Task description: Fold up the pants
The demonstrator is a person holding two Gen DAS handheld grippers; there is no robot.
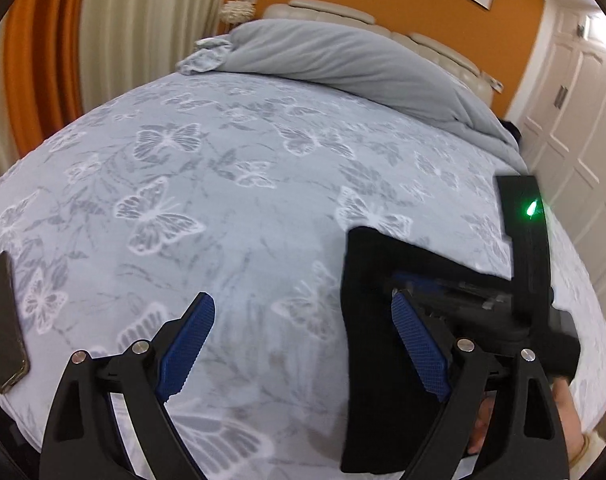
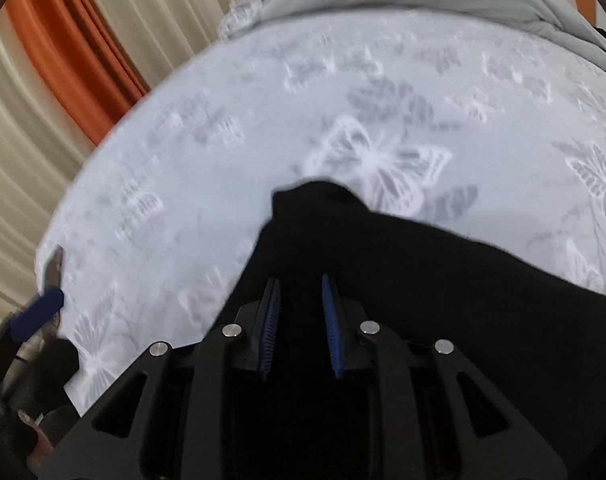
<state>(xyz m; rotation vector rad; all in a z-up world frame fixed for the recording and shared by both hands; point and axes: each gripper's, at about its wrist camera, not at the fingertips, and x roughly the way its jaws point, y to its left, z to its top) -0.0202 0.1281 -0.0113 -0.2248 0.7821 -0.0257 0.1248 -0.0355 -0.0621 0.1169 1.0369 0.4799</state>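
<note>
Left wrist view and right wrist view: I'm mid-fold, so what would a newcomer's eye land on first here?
The black pants stand out most, dark against the pale butterfly-print bedsheet, with the right claw closed to a narrow gap on the fabric. Next, the left claw hangs wide open over bare sheet, left of the pants. A dark phone lies at the bed's left edge.
</note>
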